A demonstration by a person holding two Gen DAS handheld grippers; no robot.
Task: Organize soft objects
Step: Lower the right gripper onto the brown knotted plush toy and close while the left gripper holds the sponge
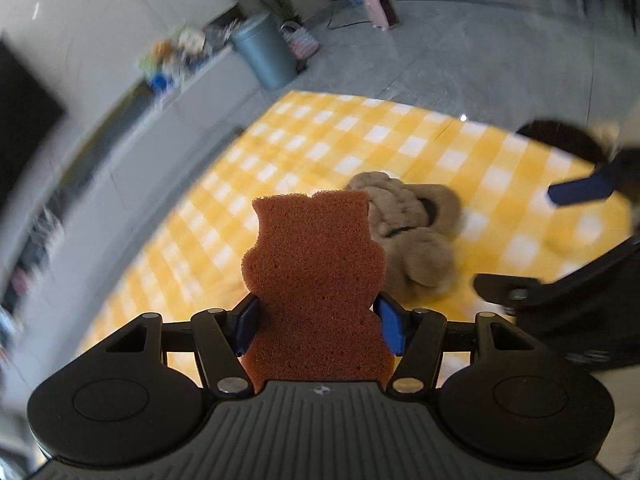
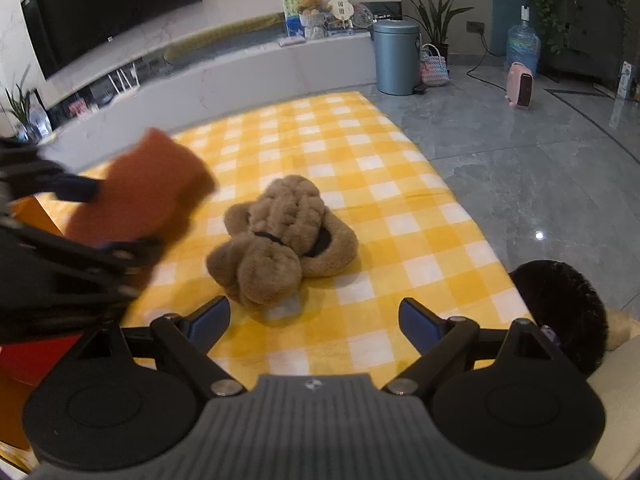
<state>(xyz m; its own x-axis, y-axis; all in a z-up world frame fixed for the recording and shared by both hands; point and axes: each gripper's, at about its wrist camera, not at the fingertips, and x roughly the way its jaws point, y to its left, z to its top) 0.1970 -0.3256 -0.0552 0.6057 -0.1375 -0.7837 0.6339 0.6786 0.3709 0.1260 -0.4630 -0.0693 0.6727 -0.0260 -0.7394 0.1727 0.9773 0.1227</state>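
**Desk:** What are the left tongs (image 1: 318,322) doing?

**Photographer:** Pinching a bear-shaped orange sponge (image 1: 316,280) at its waist between two blue pads (image 1: 389,328), lifted clear of the yellow checked blanket (image 1: 304,144). The foam bulges above and below the pinch, so the hold looks narrow.

**Desk:** And the right tongs (image 2: 314,322)?

**Photographer:** Spread wide and empty, hanging just short of a brown plush dog (image 2: 282,240) that lies crumpled in the middle of the blanket.

**Desk:** The risk?

**Photographer:** Two, I'd judge. The sponge is springy and tall above the pads; a quick swing could lever it sideways and let it slip out before it reaches wherever it belongs. No bin for it shows clearly in either view. Also, the left tongs pass close in front of the right ones, so reaching for the dog at once could knock them together.

**Desk:** Anything else nearby?

**Photographer:** A dark fluffy thing (image 2: 560,312) at the blanket's right edge; I can't tell what it is.
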